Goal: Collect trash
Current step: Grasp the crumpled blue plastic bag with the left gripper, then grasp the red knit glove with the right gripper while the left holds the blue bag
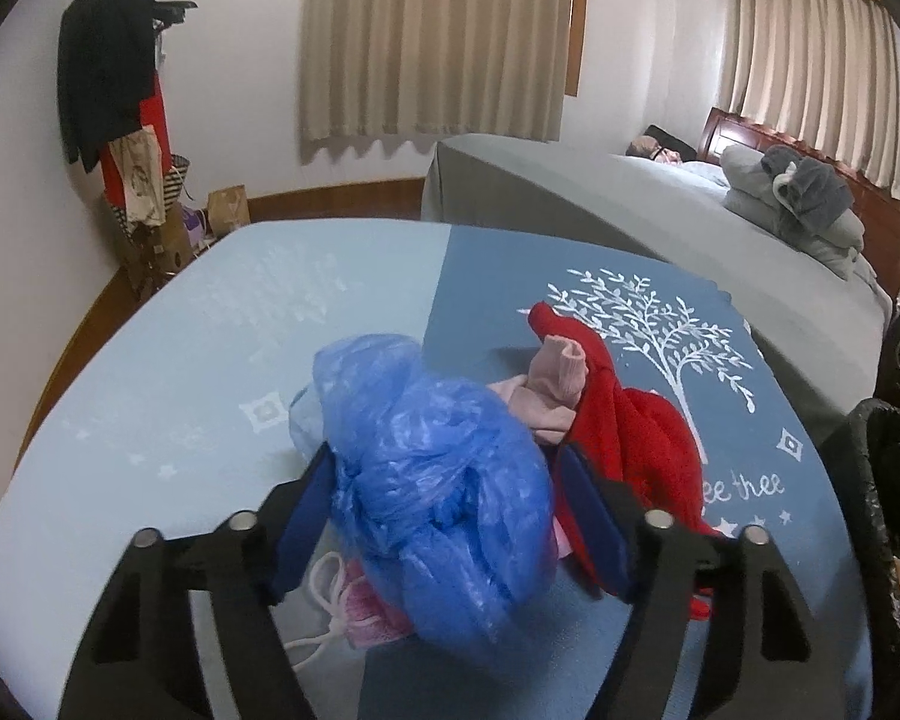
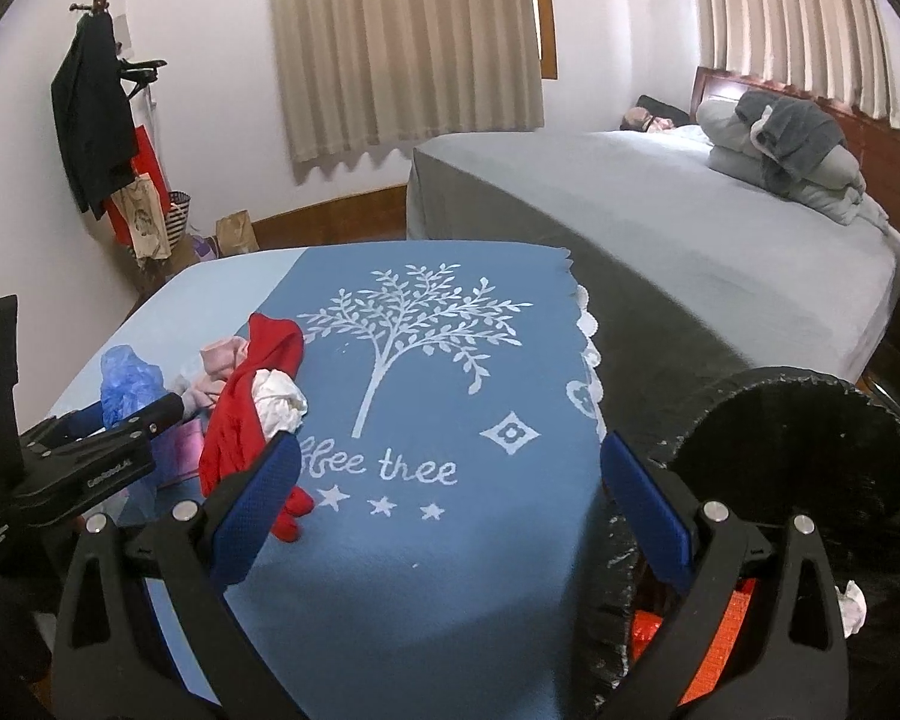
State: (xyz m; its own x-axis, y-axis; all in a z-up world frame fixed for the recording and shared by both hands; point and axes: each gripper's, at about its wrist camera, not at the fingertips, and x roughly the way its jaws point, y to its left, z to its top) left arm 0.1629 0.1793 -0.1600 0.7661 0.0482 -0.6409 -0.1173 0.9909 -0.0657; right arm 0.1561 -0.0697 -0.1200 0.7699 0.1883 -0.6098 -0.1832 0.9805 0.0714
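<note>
My left gripper point(image 1: 444, 480) is shut on a crumpled blue plastic bag point(image 1: 438, 480), held just above the blue tablecloth point(image 1: 150, 396). The bag also shows in the right wrist view point(image 2: 127, 381), with the left gripper point(image 2: 150, 414) around it. Beside it lie a red garment point(image 1: 630, 438), a pink sock point(image 1: 555, 384) and a pink-white cloth point(image 1: 360, 606). In the right wrist view a crumpled white paper ball point(image 2: 279, 399) rests on the red garment point(image 2: 249, 402). My right gripper point(image 2: 450, 480) is open and empty over the "coffee tree" print, next to a black-lined trash bin point(image 2: 810, 468).
The trash bin point(image 1: 876, 516) stands at the table's right edge, with white scrap point(image 2: 852, 600) and orange material point(image 2: 732, 606) inside. A grey bed point(image 2: 690, 228) with folded bedding lies behind. A coat rack point(image 2: 96, 114) and paper bags point(image 2: 237, 231) stand at the left wall.
</note>
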